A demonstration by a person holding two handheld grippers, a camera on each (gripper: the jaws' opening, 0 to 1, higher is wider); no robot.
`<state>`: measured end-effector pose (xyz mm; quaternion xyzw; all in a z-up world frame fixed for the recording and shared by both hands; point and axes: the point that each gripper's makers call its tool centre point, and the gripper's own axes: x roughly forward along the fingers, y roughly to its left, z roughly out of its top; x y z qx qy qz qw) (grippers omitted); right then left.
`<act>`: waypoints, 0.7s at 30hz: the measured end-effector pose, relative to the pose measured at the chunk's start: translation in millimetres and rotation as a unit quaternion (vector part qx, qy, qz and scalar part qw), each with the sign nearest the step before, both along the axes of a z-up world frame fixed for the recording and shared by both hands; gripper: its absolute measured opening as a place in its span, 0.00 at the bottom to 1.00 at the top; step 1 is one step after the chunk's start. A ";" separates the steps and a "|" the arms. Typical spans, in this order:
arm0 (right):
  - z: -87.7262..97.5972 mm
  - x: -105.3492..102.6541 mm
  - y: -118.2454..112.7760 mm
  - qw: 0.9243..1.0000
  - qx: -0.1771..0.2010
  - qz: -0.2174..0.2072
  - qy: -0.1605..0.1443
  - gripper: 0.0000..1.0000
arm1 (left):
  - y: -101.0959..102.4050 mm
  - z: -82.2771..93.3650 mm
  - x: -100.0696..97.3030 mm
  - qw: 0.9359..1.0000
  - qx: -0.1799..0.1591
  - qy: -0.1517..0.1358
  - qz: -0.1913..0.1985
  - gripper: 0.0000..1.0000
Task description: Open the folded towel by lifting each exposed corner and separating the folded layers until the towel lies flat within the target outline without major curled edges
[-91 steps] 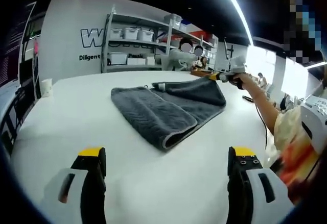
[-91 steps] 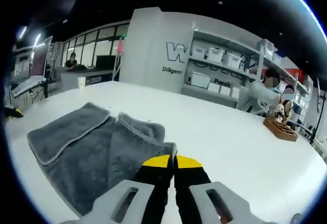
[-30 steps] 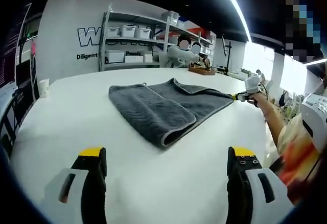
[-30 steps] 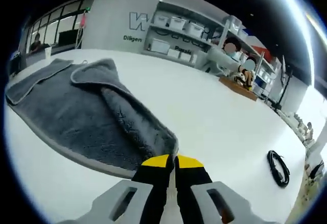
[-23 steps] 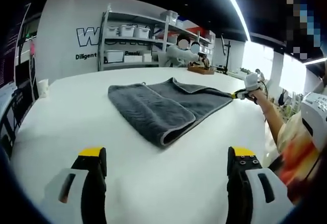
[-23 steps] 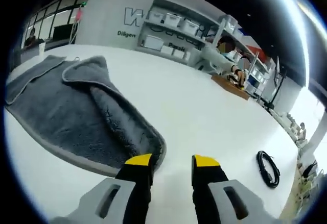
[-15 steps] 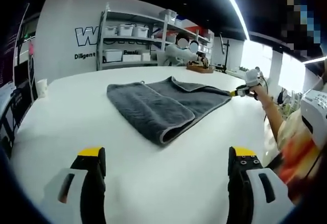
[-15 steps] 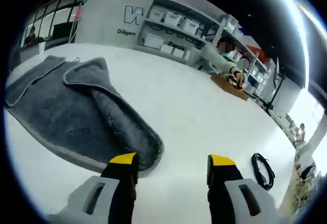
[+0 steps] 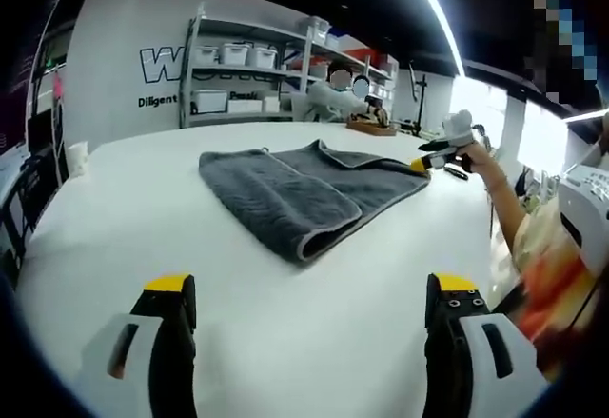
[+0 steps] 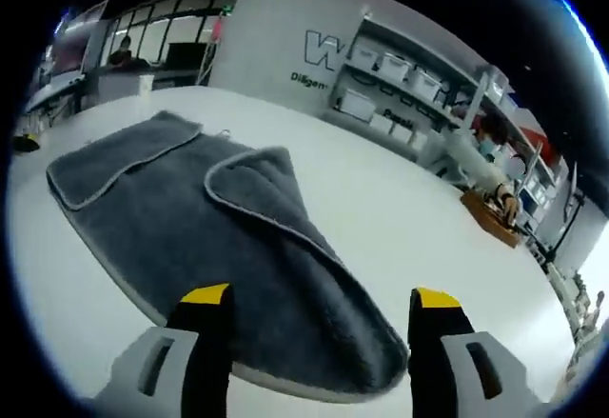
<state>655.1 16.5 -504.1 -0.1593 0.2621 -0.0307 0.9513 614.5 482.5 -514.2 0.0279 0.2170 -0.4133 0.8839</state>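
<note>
A dark grey towel (image 9: 304, 189) lies partly unfolded on the white table (image 9: 143, 228). One layer is still doubled over at its near left side. In the right gripper view the towel (image 10: 190, 237) spreads under the jaws, with a folded-back flap (image 10: 252, 175) near its middle. My left gripper (image 9: 311, 289) stands open, low over bare table well short of the towel. My right gripper (image 10: 321, 296) is open above the towel's near edge, holding nothing. The left gripper view shows that right gripper (image 9: 425, 156) in a hand, just over the towel's far right corner.
Shelves with white bins (image 9: 238, 66) stand against the back wall, with people seated beside them. A white cup (image 9: 78, 159) sits at the table's left edge. A wooden block (image 10: 495, 218) rests on the far side. Bare table surrounds the towel.
My right gripper opened, let go of the towel corner it had pulled out, and rose over the towel. The corner now lies on the table. The left gripper stayed open and still.
</note>
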 end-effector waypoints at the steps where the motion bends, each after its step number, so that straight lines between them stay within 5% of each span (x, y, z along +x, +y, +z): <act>1: -0.1 5.9 8.5 1.000 -0.004 0.013 0.002 0.69 | 0.9 -0.1 -0.1 1.000 -0.001 0.000 0.001 0.99; 10: -2.7 58.3 85.1 0.993 0.000 0.118 0.012 0.51 | 12.1 -1.3 -1.7 1.000 -0.006 0.002 0.014 0.99; 21: -18.3 107.7 122.0 0.988 -0.006 0.150 0.030 0.33 | 25.3 -2.9 -2.0 0.999 -0.009 0.004 0.031 0.99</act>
